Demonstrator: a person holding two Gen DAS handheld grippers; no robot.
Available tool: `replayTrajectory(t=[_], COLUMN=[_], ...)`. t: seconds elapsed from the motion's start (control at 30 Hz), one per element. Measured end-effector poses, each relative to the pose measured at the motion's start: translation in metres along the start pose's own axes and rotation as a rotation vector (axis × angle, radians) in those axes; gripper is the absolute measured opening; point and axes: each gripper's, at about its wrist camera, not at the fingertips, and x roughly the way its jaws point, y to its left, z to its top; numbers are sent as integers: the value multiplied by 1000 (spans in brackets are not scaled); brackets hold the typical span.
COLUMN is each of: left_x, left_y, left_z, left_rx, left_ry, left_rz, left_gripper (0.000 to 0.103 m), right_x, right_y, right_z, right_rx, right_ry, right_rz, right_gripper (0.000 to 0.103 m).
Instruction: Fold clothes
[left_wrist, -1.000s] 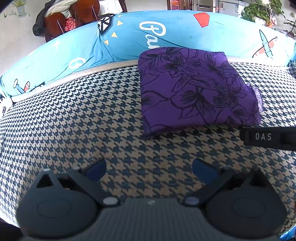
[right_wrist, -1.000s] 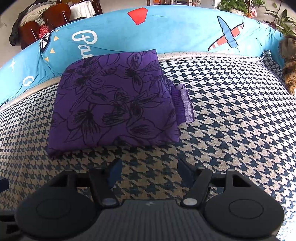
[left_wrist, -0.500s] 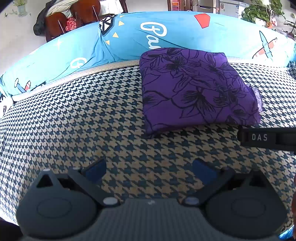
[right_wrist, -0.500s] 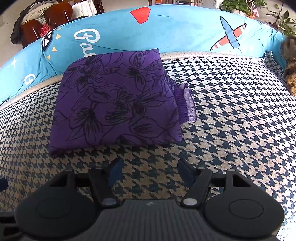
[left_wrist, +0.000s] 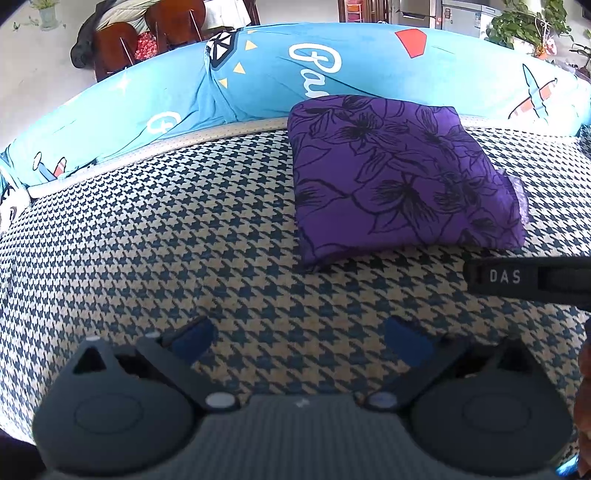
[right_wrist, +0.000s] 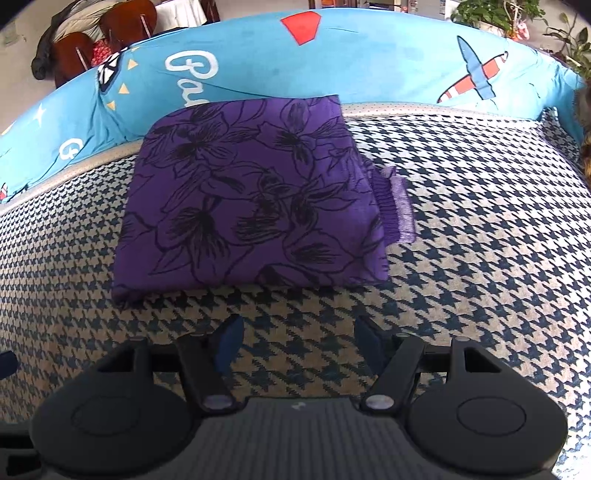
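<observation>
The left hand-held gripper (left_wrist: 297, 341) hovers with its 2 blue-padded fingers (left_wrist: 192, 338) spread apart and nothing between them; the right hand-held gripper (right_wrist: 299, 341) likewise stands open and empty. Both sit just short of the purple floral garment (right_wrist: 251, 199), apart from it, which probably means the folding is done or a last tidy is being weighed. The garment lies as a folded, roughly square packet on the houndstooth cushion (right_wrist: 480, 240), its far edge against the blue printed bolster (right_wrist: 369, 55). With no clear long axis, its ribbed hem (right_wrist: 397, 206) pokes out toward the right, a loose end worth tucking.
</observation>
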Motion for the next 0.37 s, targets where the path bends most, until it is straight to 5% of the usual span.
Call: replayTrajectory(t=[0.37], left_x=[-1], left_y=[19], left_z=[-3], left_rx=[-37], left_ry=[7], left_rz=[23], left_gripper=[103], right_x=[6], right_y=[21], right_z=[-1], right_rx=[-45], right_ry=[5], right_rz=[42], right_gripper=[67])
